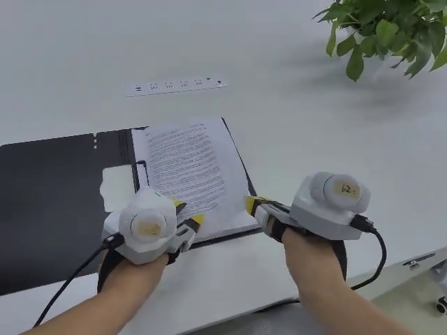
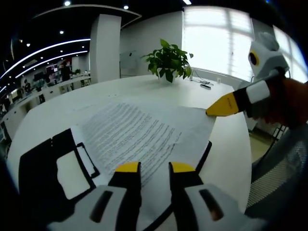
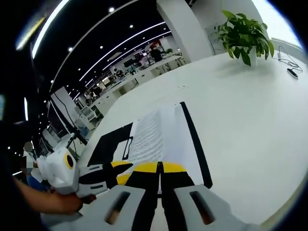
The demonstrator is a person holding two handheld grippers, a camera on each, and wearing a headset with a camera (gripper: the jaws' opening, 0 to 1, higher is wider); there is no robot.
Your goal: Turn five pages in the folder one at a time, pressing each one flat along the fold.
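**Folder open, no page turned yet**

Head view: the folder [image 1: 56, 202] lies open on the white table [image 1: 314, 139]. Its left half is bare black cover, so all five turns seem left.

Left gripper view: the left gripper [image 2: 155, 167], jaws slightly apart and empty, hangs over the printed page [image 2: 130, 134] at its near edge.

Right gripper view: the right gripper [image 3: 159, 167], jaws closed, sits at the page's near right corner; I cannot tell whether it pinches a sheet. There is open table to the right and far.

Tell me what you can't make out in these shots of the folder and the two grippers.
1. Print on the page: too small and blurred in all three views.
2. Whether the right gripper pinches the page's corner: in the right gripper view its own shut jaws cover that edge.
3. Near edge of the folder: partly hidden behind the left gripper in the head view.
4. Left end of the folder: cut off by the head view's left edge.
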